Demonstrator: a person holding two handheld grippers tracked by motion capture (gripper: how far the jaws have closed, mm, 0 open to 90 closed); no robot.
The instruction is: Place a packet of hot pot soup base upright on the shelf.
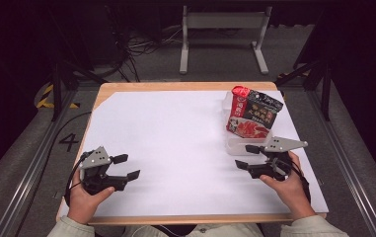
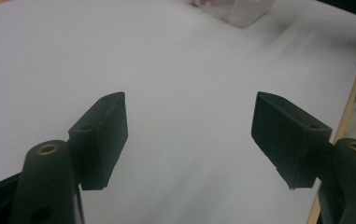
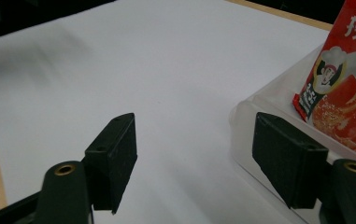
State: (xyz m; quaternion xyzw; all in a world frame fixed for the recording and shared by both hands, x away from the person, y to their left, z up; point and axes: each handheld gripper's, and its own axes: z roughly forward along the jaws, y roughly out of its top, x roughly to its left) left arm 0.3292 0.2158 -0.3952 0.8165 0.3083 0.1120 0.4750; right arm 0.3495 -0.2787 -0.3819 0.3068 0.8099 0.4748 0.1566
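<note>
— Packet (image 1: 252, 113) leaning upright inside the translucent tray (image 1: 236, 146) at the far right of the white sheet (image 1: 175, 148); probably propped that way so the top edge stays reachable from above.

— Agreeing, and noting the tray's near corner (image 3: 245, 116) sitting just beside the right gripper (image 1: 251, 156). Judging that as the reason for the hand hovering there: lining up on the tray or its contents.

— Checking the right gripper's opening now. Showing 2 jaws spread wide in the right gripper view, with bare white sheet between them. Holding nothing, pinching nothing.

— Touching the tray, though?

— Looking close, but hard to call. Appearing to have 1 jaw right up against the tray's rounded wall, possibly only overlapping it in the picture. Saying near, not confirmed contact.

— And the left gripper (image 1: 118, 167)?

— Resting well apart from the tray, over the near left part of the sheet. Also gaping wide in the left gripper view, 2 pads (image 2: 102, 140) apart with only the sheet (image 2: 175, 84) beyond. Gripping nothing.

— So seeming to wait in reserve while the right side approaches?

— Reading it that way: nothing grasped yet, packet (image 3: 344, 88) sitting untouched in the tray.
</note>
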